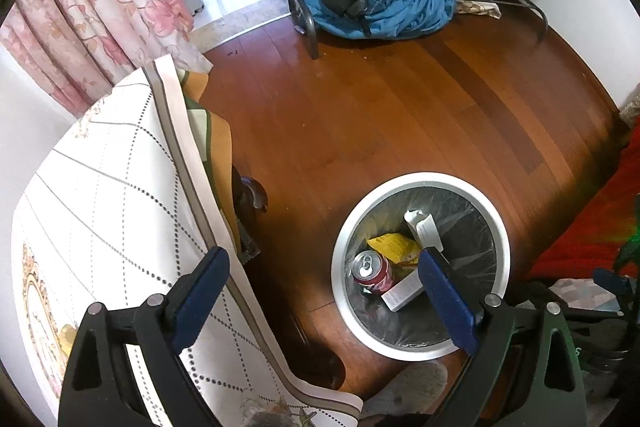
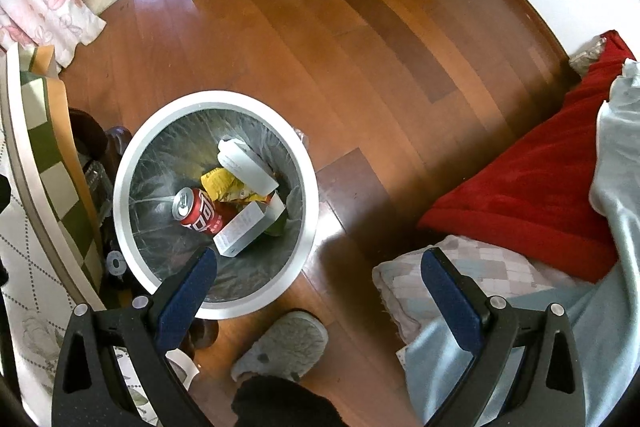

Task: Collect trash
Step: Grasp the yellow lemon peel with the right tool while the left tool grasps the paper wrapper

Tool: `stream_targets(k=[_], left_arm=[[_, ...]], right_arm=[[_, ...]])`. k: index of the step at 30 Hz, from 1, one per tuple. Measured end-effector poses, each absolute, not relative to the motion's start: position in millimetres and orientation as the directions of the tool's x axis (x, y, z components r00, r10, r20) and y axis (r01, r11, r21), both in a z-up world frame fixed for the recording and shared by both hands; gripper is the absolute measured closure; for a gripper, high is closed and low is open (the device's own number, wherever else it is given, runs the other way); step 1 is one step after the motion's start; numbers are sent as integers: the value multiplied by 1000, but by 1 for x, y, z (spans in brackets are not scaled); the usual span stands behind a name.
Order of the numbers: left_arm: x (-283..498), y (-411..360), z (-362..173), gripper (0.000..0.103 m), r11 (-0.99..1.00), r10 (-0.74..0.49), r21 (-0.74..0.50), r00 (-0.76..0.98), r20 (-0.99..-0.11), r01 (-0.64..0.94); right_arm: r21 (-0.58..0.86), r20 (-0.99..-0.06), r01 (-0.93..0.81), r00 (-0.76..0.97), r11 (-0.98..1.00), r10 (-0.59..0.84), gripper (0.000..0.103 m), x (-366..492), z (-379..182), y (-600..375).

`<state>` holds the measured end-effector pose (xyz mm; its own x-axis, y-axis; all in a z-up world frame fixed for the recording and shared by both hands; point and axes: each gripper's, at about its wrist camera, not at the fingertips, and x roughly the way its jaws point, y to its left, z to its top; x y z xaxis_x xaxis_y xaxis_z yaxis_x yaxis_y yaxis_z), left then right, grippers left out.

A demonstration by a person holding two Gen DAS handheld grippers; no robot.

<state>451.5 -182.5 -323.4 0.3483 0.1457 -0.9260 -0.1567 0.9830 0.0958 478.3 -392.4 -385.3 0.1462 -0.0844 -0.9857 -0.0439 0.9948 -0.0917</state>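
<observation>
Trash lies inside the round white bin (image 2: 120,183) on the wooden floor (image 2: 360,47): a red can (image 2: 198,213), a yellow wrapper (image 2: 218,181) and two white boxes (one (image 2: 240,231) touching the can). Both the left gripper (image 1: 324,291) and the right gripper (image 2: 320,287) are spread wide and hold nothing. A grey slipper (image 2: 284,343) lies just beside the bin.

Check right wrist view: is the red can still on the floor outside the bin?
No, the red can lies inside the white bin among other trash.
</observation>
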Motion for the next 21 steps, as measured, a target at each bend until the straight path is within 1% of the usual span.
stream_targets(k=[6, 7, 13, 17, 21], left_arm=[[436, -182, -293, 7, 983, 147, 91, 390, -909, -160], [433, -180, -286, 7, 983, 146, 86, 400, -905, -164], [404, -147, -217, 7, 975, 137, 28, 496, -857, -221], [363, -93, -170, 7, 953, 185, 14, 550, -815, -301], [304, -24, -153, 7, 905, 308, 70, 532, -789, -420]], right_arm=[[-64, -976, -18, 209, 998, -59, 0, 467, -343, -397], [-50, -972, -14, 229, 999, -45, 0, 464, -329, -397], [54, -942, -49, 330, 997, 67, 0, 441, -253, -377], [134, -915, -162, 359, 978, 185, 0, 416, -211, -326], [195, -905, -352, 296, 915, 307, 0, 381, -199, -242]])
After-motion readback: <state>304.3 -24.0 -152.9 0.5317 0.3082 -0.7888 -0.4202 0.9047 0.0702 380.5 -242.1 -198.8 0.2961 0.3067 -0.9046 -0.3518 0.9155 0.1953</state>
